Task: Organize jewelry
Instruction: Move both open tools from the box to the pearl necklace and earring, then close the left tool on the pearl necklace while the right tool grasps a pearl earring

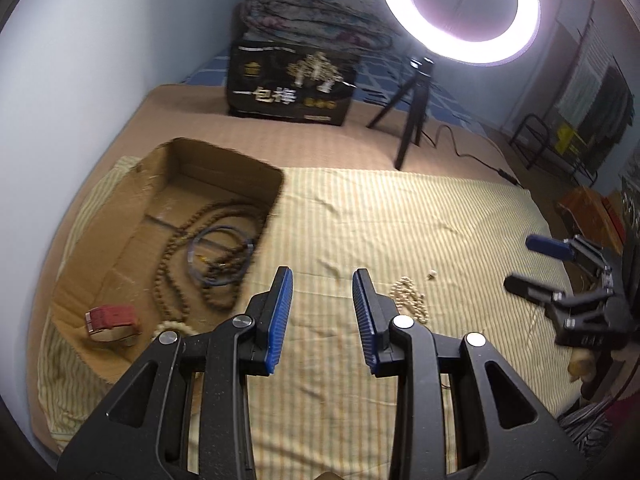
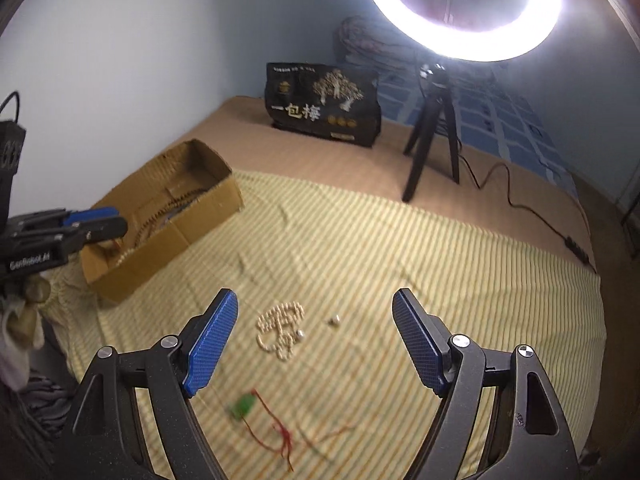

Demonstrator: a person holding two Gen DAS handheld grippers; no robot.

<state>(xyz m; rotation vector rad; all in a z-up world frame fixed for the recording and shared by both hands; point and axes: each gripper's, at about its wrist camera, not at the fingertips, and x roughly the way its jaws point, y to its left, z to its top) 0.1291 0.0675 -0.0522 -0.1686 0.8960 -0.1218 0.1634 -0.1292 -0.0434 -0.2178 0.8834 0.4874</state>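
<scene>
A cardboard box (image 1: 120, 248) lies at the left on a striped cloth (image 1: 360, 216). It holds a brown bead necklace (image 1: 168, 264), a blue-grey cord loop (image 1: 220, 256), a red strap (image 1: 114, 318) and pale beads (image 1: 172, 326). My left gripper (image 1: 322, 280) is open and empty over the cloth beside the box. A pearl necklace (image 2: 280, 330) lies in a heap on the cloth, with a small bead (image 2: 334, 321) to its right. A green pendant on red cord (image 2: 242, 406) lies nearer. My right gripper (image 2: 314, 300) is open and empty, hovering above the pearls.
A ring light on a black tripod (image 2: 432, 136) stands behind the cloth, its cable (image 2: 532, 208) trailing right. A black printed bag (image 2: 324, 106) leans at the back, with folded bedding (image 1: 316, 16) behind it. The wall is at the left.
</scene>
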